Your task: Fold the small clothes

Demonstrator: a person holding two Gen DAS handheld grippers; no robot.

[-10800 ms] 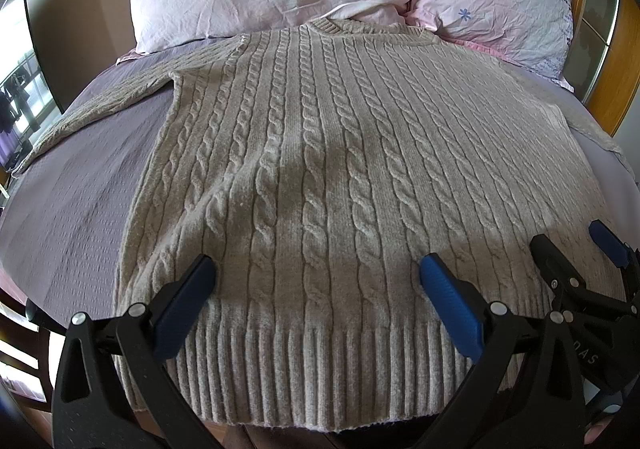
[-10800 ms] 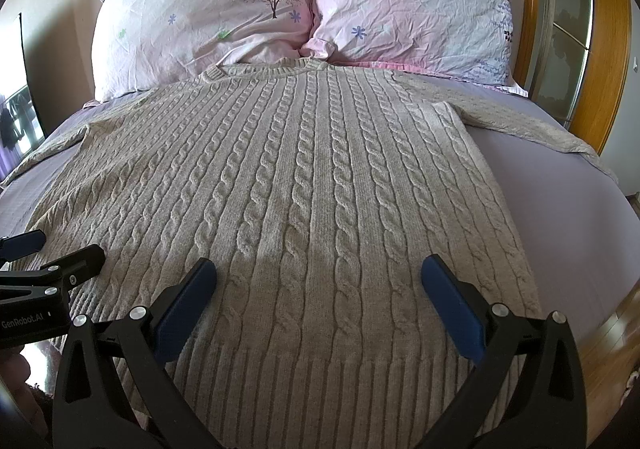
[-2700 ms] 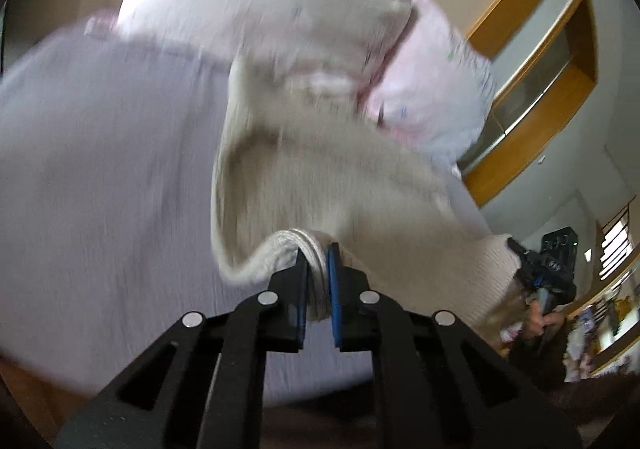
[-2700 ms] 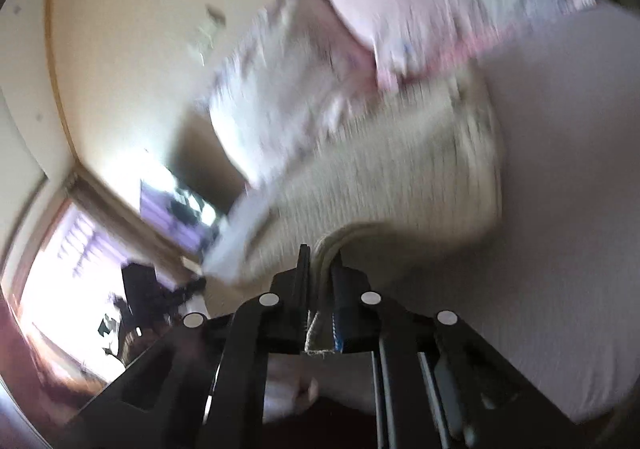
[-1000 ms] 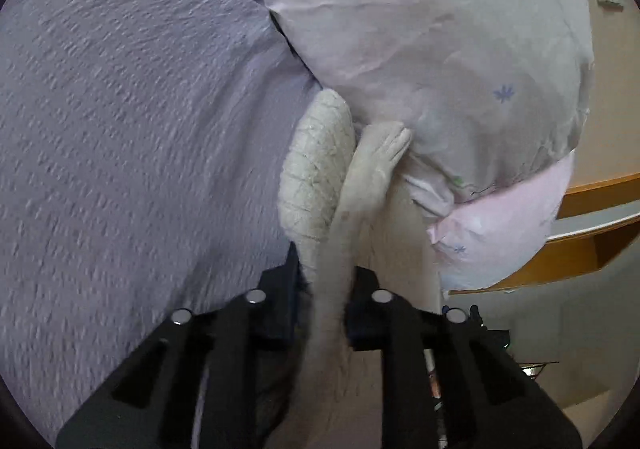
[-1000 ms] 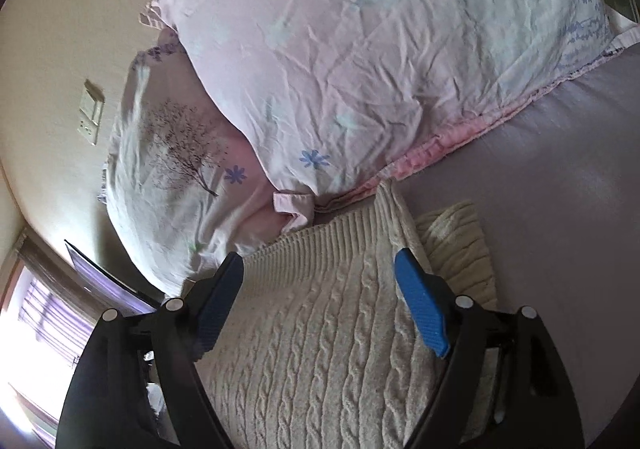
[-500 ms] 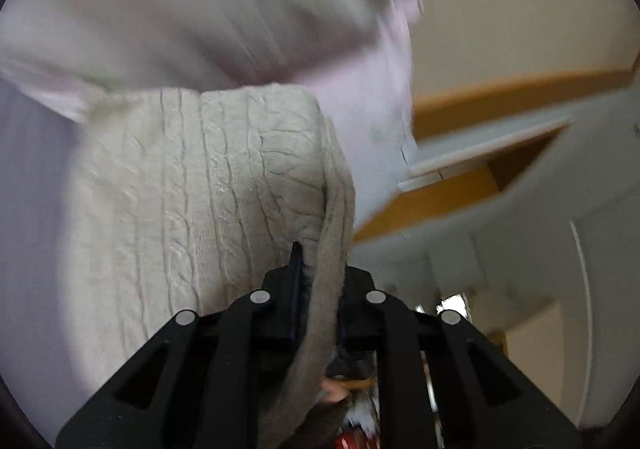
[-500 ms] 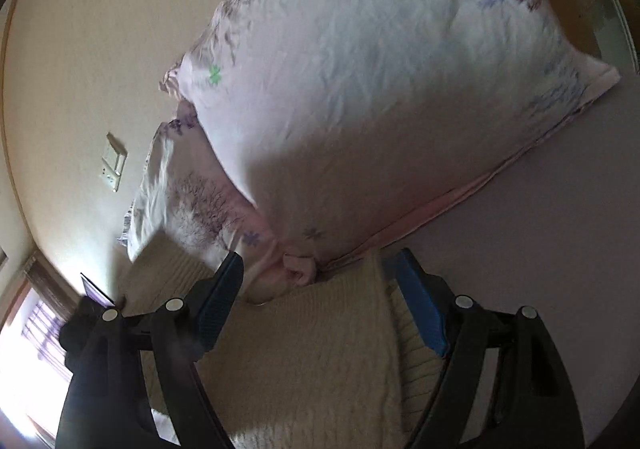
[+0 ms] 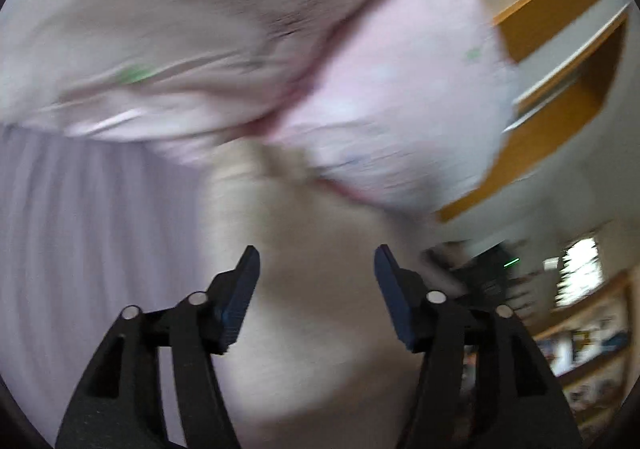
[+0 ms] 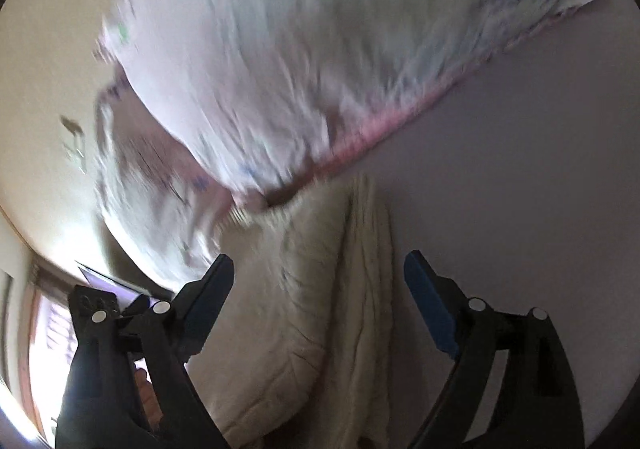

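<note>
The beige cable-knit sweater (image 9: 316,313) lies folded over on the lilac bed sheet (image 9: 92,249), its far edge against the pillows. My left gripper (image 9: 316,281) is open above it, holding nothing. In the right wrist view the sweater (image 10: 320,305) shows as doubled layers with a folded edge on its right. My right gripper (image 10: 320,285) is open over it and empty. Both views are blurred by motion.
Two pale pink pillows (image 9: 248,49) lie at the head of the bed, also in the right wrist view (image 10: 328,61). A wooden headboard and shelf (image 9: 560,97) stand to the right. The other gripper (image 10: 96,309) shows at the left of the right wrist view.
My left gripper has let go of the sweater and opened. The sweater's hem now lies up by the pillows. My right gripper stays open, and both views are swinging.
</note>
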